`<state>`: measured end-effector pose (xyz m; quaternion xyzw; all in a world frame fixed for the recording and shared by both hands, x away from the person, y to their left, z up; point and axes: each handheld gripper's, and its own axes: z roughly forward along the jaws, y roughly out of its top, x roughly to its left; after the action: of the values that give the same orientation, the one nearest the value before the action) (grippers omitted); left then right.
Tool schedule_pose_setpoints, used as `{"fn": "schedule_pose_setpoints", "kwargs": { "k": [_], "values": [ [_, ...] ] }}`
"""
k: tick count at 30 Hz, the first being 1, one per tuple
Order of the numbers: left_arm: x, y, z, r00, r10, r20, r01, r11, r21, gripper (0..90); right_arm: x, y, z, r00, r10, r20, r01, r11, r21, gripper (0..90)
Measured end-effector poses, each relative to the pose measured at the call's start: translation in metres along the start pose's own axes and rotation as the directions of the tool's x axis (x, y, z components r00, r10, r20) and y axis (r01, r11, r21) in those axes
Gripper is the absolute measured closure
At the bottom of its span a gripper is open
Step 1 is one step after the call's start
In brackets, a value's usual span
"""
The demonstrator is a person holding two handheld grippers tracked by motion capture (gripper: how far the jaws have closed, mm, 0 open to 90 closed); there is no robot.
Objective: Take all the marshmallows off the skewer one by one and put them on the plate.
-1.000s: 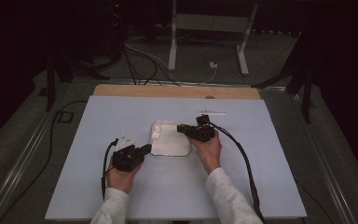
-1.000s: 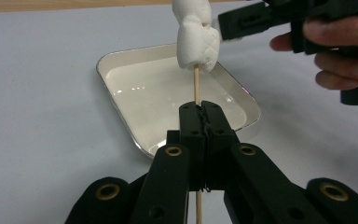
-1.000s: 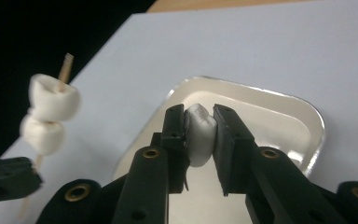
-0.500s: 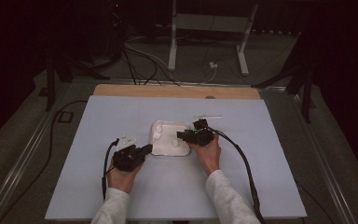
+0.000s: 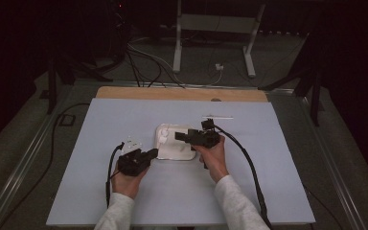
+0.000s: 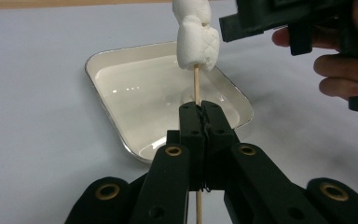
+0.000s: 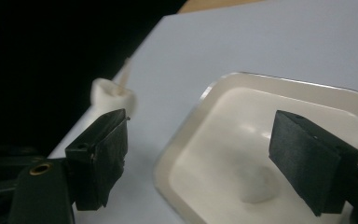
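A wooden skewer (image 6: 196, 91) stands upright with white marshmallows (image 6: 195, 39) threaded on its upper part. My left gripper (image 6: 199, 109) is shut on the skewer below them, at the near-left corner of a shallow white tray (image 6: 121, 88). In the high view the left gripper (image 5: 154, 153) sits at the tray's (image 5: 184, 154) front left. My right gripper (image 5: 177, 135) hovers over the tray. Its jaws stand wide apart (image 7: 205, 149) with nothing between them. The marshmallows (image 7: 113, 95) are just beyond its left finger. A faint pale lump (image 7: 258, 186) lies in the tray (image 7: 223, 100).
The pale blue mat (image 5: 268, 158) covers the table, with a wooden strip (image 5: 182, 93) along its far edge. A thin white stick (image 5: 218, 116) lies behind the right gripper. Cables trail from both grippers toward the front edge.
My right gripper has edged left over the tray, closer to the marshmallows. The left gripper has stayed almost still with the skewer in it.
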<state>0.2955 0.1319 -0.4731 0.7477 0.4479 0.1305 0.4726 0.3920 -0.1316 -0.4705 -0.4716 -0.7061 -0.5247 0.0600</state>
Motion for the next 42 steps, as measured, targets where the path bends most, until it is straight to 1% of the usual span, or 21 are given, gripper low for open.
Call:
{"fn": "schedule_pose_setpoints", "kwargs": {
  "k": [2, 6, 7, 11, 13, 15, 17, 22, 25, 27, 29, 32, 34, 40, 42],
  "values": [
    [-0.001, 0.000, 0.001, 1.0000, -0.001, 0.003, 0.001, 1.0000, -0.001, 90.0, 0.001, 0.001, 0.000, 0.9996, 0.011, -0.025, -0.011, 1.000, -0.006, 19.8],
    [-0.002, 0.000, 0.001, 1.0000, 0.001, 0.008, -0.001, 1.0000, -0.003, 90.0, 0.005, 0.001, 0.000, 0.9958, 0.032, -0.085, -0.033, 0.999, -0.007, 25.8],
    [-0.002, 0.000, 0.001, 0.9999, 0.002, 0.011, -0.002, 1.0000, -0.003, 90.0, 0.006, 0.000, 0.001, 0.9939, 0.040, -0.103, -0.041, 0.999, -0.007, 28.1],
    [-0.005, 0.000, 0.003, 0.9998, 0.006, 0.020, -0.006, 1.0000, -0.005, 90.0, 0.007, 0.000, 0.004, 0.9850, 0.071, -0.157, -0.072, 0.997, -0.003, 43.6],
    [-0.006, 0.001, 0.003, 0.9996, 0.010, 0.025, -0.010, 0.9999, -0.006, 90.0, 0.008, -0.001, 0.005, 0.9824, 0.080, -0.169, -0.080, 0.997, 0.001, 50.3],
    [-0.007, 0.001, 0.003, 0.9995, 0.013, 0.028, -0.013, 0.9999, -0.009, 90.0, 0.008, -0.002, 0.007, 0.9781, 0.088, -0.189, -0.088, 0.996, 0.009, 54.8],
    [-0.008, 0.001, 0.003, 0.9994, 0.017, 0.031, -0.017, 0.9998, -0.011, 90.0, 0.008, -0.003, 0.009, 0.9764, 0.090, -0.196, -0.088, 0.996, 0.018, 57.7],
    [-0.011, 0.001, 0.005, 0.9981, 0.038, 0.048, -0.037, 0.9993, -0.010, 90.0, 0.010, -0.005, 0.013, 0.9672, 0.101, -0.233, -0.097, 0.995, 0.026, 62.9],
    [-0.013, 0.002, 0.006, 0.9977, 0.039, 0.055, -0.039, 0.9992, -0.013, 90.0, 0.012, -0.006, 0.015, 0.9648, 0.105, -0.241, -0.099, 0.994, 0.037, 64.3],
    [-0.013, 0.002, 0.006, 0.9978, 0.044, 0.050, -0.043, 0.9990, -0.007, 90.0, 0.012, -0.008, 0.017, 0.9630, 0.108, -0.247, -0.100, 0.994, 0.045, 66.9],
    [-0.013, 0.001, 0.006, 0.9982, 0.036, 0.047, -0.036, 0.9993, -0.006, 90.0, 0.013, -0.008, 0.017, 0.9655, 0.098, -0.241, -0.092, 0.995, 0.036, 69.1],
    [-0.013, 0.002, 0.006, 0.9983, 0.036, 0.046, -0.035, 0.9993, -0.010, 90.0, 0.014, -0.007, 0.016, 0.9670, 0.093, -0.237, -0.090, 0.996, 0.024, 70.9],
    [-0.013, 0.002, 0.006, 0.9983, 0.038, 0.044, -0.037, 0.9992, -0.012, 90.0, 0.014, -0.006, 0.015, 0.9662, 0.099, -0.238, -0.097, 0.995, 0.016, 71.6],
    [-0.012, 0.002, 0.005, 0.9985, 0.038, 0.039, -0.037, 0.9993, -0.009, 90.0, 0.013, -0.005, 0.014, 0.9695, 0.098, -0.225, -0.100, 0.995, 0.003, 72.8],
    [-0.013, 0.002, 0.005, 0.9985, 0.038, 0.039, -0.037, 0.9993, -0.008, 90.0, 0.013, -0.004, 0.013, 0.9692, 0.103, -0.224, -0.105, 0.994, 0.000, 72.9]
  ]
}}
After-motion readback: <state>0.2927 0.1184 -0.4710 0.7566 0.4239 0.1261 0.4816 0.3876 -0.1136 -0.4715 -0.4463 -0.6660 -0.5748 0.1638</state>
